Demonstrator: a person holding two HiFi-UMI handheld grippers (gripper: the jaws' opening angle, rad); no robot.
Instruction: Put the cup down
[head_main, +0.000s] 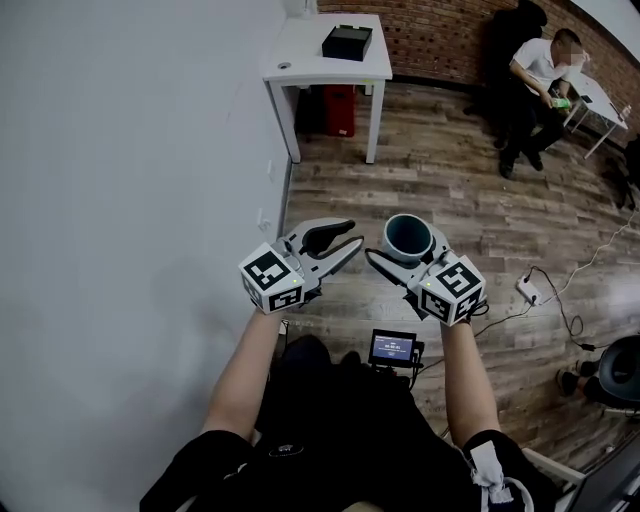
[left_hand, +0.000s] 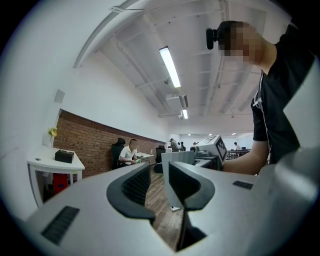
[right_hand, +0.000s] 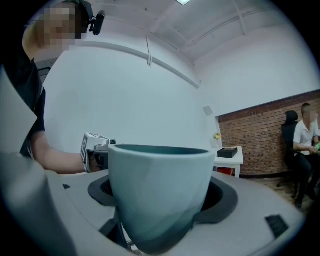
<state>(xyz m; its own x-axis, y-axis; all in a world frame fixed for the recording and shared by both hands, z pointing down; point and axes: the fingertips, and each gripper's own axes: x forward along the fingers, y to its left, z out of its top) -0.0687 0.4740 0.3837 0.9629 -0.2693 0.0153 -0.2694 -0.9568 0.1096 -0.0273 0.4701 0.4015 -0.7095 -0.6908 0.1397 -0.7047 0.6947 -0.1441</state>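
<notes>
Seen from above, two bare forearms reach forward over a wooden plank floor (head_main: 450, 200), each hand holding a grey gripper with a marker cube.

At the centre of the head view, the right gripper (head_main: 405, 250) has its jaws spread wide and clamped on a pale teal cup (head_main: 408, 232). The cup is upright with its mouth facing up. It is held in the air above the floor and rests on no surface. In the right gripper view the cup fills the space between the dark pads.

Just left of it, the left gripper (head_main: 340, 242) carries nothing. Its jaws stand a little apart, and floorboards show through the narrow gap.

A plain white wall (head_main: 130, 150) fills the left half of the head view. A red brick wall (head_main: 430, 40) runs along the top edge. In front of the brick, at upper centre, stands a white table (head_main: 330, 50) with a black box (head_main: 347, 42) on it and a red object (head_main: 338, 108) underneath.

In the upper right corner a person (head_main: 540, 70) sits at another white table. At right centre a white power strip (head_main: 527, 290) lies on the floor with cables trailing from it. A small lit screen (head_main: 393, 347) sits at lower centre, near the wearer's waist.

The left gripper view shows a white ceiling with long strip lights (left_hand: 170, 67).
</notes>
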